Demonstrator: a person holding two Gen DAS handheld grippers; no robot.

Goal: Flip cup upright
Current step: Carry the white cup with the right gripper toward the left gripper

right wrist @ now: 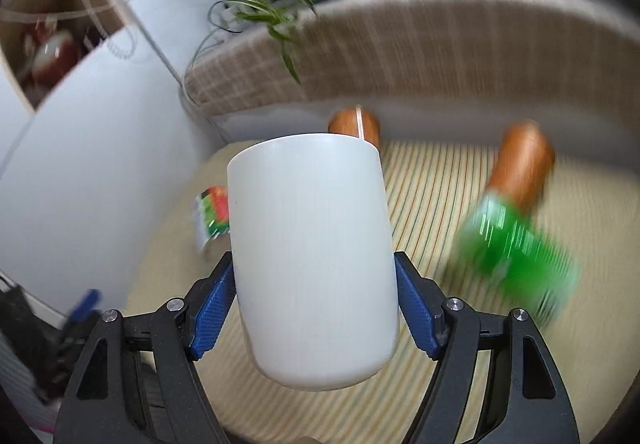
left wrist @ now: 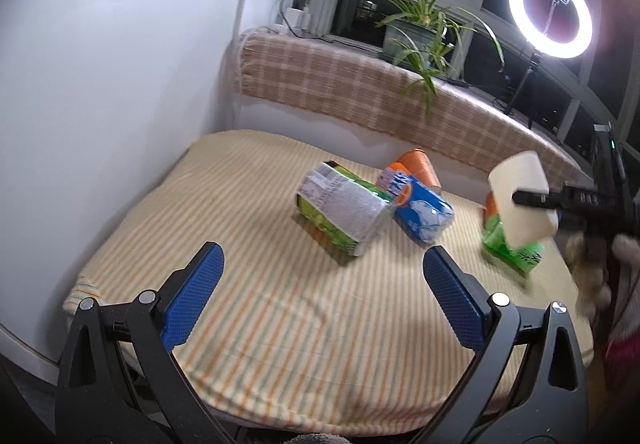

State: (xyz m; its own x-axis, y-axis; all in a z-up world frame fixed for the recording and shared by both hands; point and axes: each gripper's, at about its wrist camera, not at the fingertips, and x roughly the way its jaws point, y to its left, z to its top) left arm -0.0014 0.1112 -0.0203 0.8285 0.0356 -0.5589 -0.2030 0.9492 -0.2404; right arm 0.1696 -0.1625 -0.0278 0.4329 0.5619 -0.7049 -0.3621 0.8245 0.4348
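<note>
A plain white cup (right wrist: 312, 256) is clamped between the blue pads of my right gripper (right wrist: 314, 308), held above the striped tablecloth (right wrist: 432, 204). Its rim points away from the camera and its rounded base is nearest me. In the left wrist view the same cup (left wrist: 520, 200) hangs tilted in the air at the right, with a black finger of the right gripper (left wrist: 536, 200) across it. My left gripper (left wrist: 320, 292) is open and empty, low over the near part of the cloth (left wrist: 280, 324).
Several snack packets lie on the cloth: a green one with a white label (left wrist: 340, 208), a blue one (left wrist: 420, 208), a green and orange one (left wrist: 508, 244). A checked-cloth sill (left wrist: 360, 88), a potted plant (left wrist: 416, 32) and a ring light (left wrist: 550, 12) stand behind. A white wall (left wrist: 120, 64) is left.
</note>
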